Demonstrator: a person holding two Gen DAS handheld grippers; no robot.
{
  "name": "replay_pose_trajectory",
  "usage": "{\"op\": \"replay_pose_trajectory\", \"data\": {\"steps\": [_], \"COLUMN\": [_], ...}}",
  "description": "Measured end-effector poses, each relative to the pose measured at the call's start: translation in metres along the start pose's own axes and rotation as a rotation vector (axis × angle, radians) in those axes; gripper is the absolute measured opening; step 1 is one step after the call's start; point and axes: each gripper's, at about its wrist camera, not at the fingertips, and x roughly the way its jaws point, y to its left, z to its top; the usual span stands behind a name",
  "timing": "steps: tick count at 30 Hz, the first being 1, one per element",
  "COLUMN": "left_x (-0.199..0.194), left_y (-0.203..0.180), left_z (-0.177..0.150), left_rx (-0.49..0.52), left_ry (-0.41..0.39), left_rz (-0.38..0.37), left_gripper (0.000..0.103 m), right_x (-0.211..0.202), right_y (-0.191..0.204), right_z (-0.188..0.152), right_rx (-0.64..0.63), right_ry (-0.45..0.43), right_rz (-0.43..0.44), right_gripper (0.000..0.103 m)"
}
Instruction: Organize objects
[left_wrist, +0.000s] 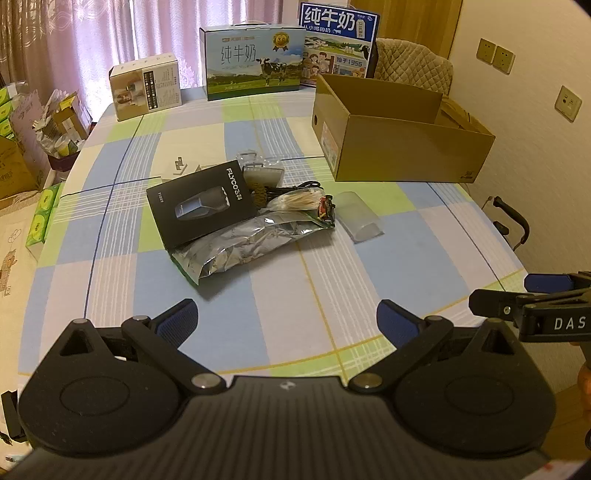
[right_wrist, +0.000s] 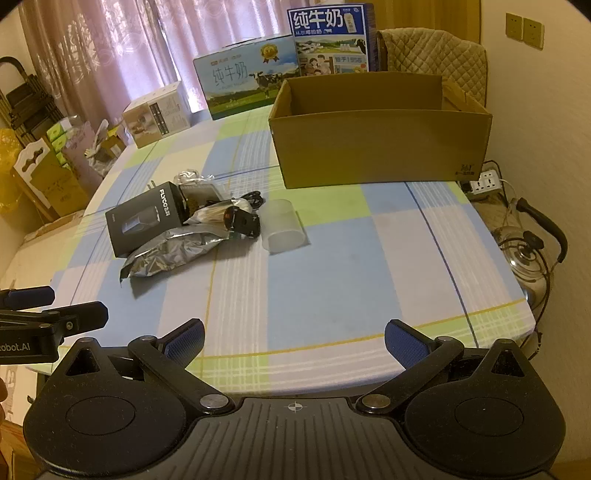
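grippers up front, both spread wide with nothing between the blue pads: the left gripper (left_wrist: 287, 319) hangs over the near edge of the table (left_wrist: 258, 306), and the right gripper (right_wrist: 294, 338) hangs just to its right, released as well, over the same checked cloth.

past them, the pile sits mid-table, well short of the cardboard box (left_wrist: 402, 144). nearest in the pile is the crumpled silver foil bag (left_wrist: 240, 247), and the black flyco box (left_wrist: 201, 201) lies partly on top of its left end. just beyond the foil bag, toward the cardboard box, there's a bag of cotton swabs (left_wrist: 297, 201) and a small dark red-and-black item (right_wrist: 240, 221) i can't make out. the clear plastic cover (left_wrist: 360, 216) lies apart from the pile, between it and the cardboard box.

the cardboard box stands open at the table's far right. behind it, two milk cartons (left_wrist: 255, 68) line the far edge.
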Motion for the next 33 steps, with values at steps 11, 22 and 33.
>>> {"op": "replay_pose_trajectory", "data": {"steps": [11,22,33], "left_x": [0.002,0.003,0.005], "left_y": [0.015,0.017,0.016], "left_z": [0.003,0.007,0.012], "left_rx": [0.001,-0.005,-0.010], "left_ry": [-0.004,-0.001,-0.001], "left_rz": [0.002,0.008,0.020], "left_gripper": [0.102,0.102,0.102], "right_x": [0.004,0.006,0.013], "right_y": [0.008,0.006,0.009], "right_z": [0.006,0.008,0.013], "right_rx": [-0.006,-0.012,-0.029], "right_ry": [-0.005,-0.001,-0.002], "right_rz": [0.004,0.010,0.011], "right_gripper": [0.101,0.101,0.101]}}
